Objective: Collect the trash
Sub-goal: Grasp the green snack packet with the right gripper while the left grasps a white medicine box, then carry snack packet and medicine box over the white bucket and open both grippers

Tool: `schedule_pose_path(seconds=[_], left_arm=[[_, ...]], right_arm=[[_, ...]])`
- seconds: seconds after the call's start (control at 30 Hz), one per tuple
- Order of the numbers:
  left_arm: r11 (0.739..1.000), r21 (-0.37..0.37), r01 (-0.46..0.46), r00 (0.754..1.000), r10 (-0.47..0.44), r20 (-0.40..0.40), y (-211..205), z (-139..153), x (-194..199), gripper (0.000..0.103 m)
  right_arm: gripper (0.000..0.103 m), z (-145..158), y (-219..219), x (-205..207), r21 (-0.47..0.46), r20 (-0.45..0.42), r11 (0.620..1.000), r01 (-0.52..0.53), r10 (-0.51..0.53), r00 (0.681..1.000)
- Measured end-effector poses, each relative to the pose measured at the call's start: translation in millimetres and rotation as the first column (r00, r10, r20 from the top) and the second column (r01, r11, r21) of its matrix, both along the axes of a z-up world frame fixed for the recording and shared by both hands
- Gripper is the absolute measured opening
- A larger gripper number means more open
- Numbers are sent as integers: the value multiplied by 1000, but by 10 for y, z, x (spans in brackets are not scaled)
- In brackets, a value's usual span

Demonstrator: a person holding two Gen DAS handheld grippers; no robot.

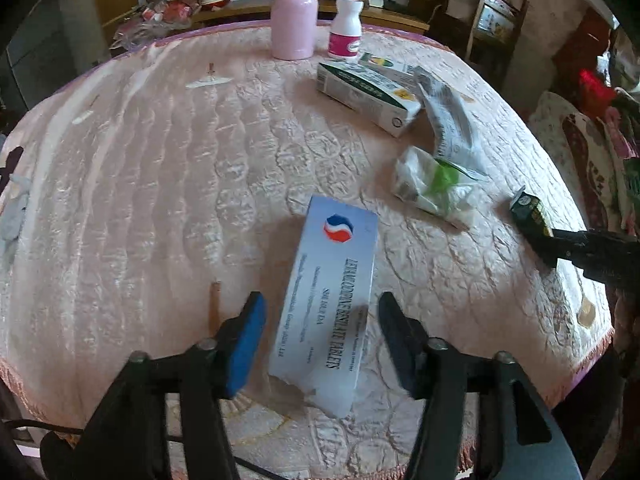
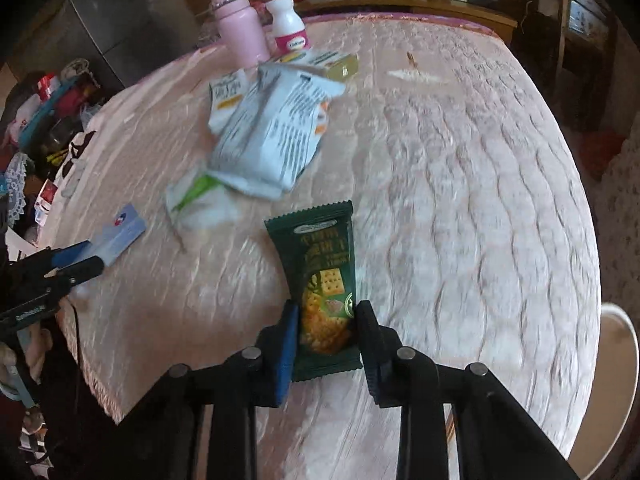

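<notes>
My left gripper (image 1: 320,312) is open, its jaws on either side of a white tablet box (image 1: 332,292) lying on the pink quilted table; the pads do not touch it. It also shows in the right wrist view (image 2: 76,260), with the box (image 2: 120,232). My right gripper (image 2: 326,320) is shut on a dark green cracker wrapper (image 2: 324,276), held just above the table. The wrapper also shows in the left wrist view (image 1: 528,210). A crumpled white and green plastic bag (image 1: 432,184) and a grey printed pouch (image 2: 272,136) lie mid-table.
A pink bottle (image 1: 294,12) and a white pill bottle (image 1: 346,30) stand at the far edge. A green and white carton (image 1: 368,92) lies near them. The pink quilted cloth (image 1: 160,180) covers the table. Chairs and clutter surround it.
</notes>
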State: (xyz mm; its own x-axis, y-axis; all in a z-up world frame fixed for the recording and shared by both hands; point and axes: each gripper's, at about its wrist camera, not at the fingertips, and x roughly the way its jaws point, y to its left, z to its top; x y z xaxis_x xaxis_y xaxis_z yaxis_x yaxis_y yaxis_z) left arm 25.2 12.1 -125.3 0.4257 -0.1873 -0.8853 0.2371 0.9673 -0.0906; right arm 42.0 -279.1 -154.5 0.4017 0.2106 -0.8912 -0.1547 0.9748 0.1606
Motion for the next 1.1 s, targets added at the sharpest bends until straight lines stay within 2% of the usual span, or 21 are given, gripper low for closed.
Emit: schedule_pose_path(seconds=[0.03, 0.07, 0.1, 0.13, 0.27, 0.3, 0.33, 0.4, 0.43, 0.47, 0.5, 0.53, 0.77, 0.93, 1.1], left_arm=[[1000, 3, -6, 1000, 6, 16, -3, 15, -1, 76], [1000, 9, -12, 999, 12, 33, -5, 34, 5, 77], [1000, 21, -15, 999, 14, 52, -21, 48, 16, 77], [999, 34, -11, 998, 9, 59, -47, 48, 37, 77], [990, 140, 7, 999, -12, 40, -142, -123, 205, 77], [989, 150, 4, 1000, -9, 30, -152, -177, 232, 73], [991, 133, 3, 1000, -6, 20, -143, -199, 233, 49], [995, 95, -14, 1000, 13, 6, -127, -180, 207, 49], [997, 71, -15, 1000, 14, 9, -140, -140, 186, 49], [998, 57, -7, 1000, 6, 18, -173, -100, 147, 49], [999, 52, 2, 999, -4, 37, -225, -29, 101, 49], [999, 48, 12, 998, -15, 59, -295, 54, 60, 49], [993, -30, 115, 988, -111, 109, -890, 421, -27, 49], [979, -61, 195, 975, -187, 119, -1449, 534, -67, 49], [954, -84, 288, 951, -275, 140, -2066, 609, -138, 49]], right_arm=[[41, 9, 26, -28, -12, 5, 1000, -4, 4, 1000], [62, 8, 35, -68, -22, 15, 1000, -4, 4, 1000], [72, 14, 51, -83, -34, 26, 999, -1, 2, 1000], [76, 15, 70, -88, -38, 34, 999, 4, -3, 999], [76, 0, 127, -77, -23, 45, 1000, 15, -14, 999], [76, -2, 137, -65, -22, 50, 1000, 18, -17, 999], [75, -10, 162, -48, -23, 58, 1000, 18, -17, 998], [73, -42, 219, -25, -58, 77, 998, 18, -13, 997], [59, -43, 232, -36, -81, 88, 997, 21, -13, 996], [34, -27, 250, -47, -103, 101, 994, 25, -15, 995], [31, -15, 240, -63, -89, 105, 996, 22, -12, 994], [31, 9, 209, -76, -56, 110, 998, 21, -14, 994], [29, 235, -57, -337, -27, 175, 996, 87, -81, 981], [29, 403, -388, -555, -22, 199, 985, 173, -165, 966], [29, 493, -793, -735, -42, 226, 963, 267, -251, 941]])
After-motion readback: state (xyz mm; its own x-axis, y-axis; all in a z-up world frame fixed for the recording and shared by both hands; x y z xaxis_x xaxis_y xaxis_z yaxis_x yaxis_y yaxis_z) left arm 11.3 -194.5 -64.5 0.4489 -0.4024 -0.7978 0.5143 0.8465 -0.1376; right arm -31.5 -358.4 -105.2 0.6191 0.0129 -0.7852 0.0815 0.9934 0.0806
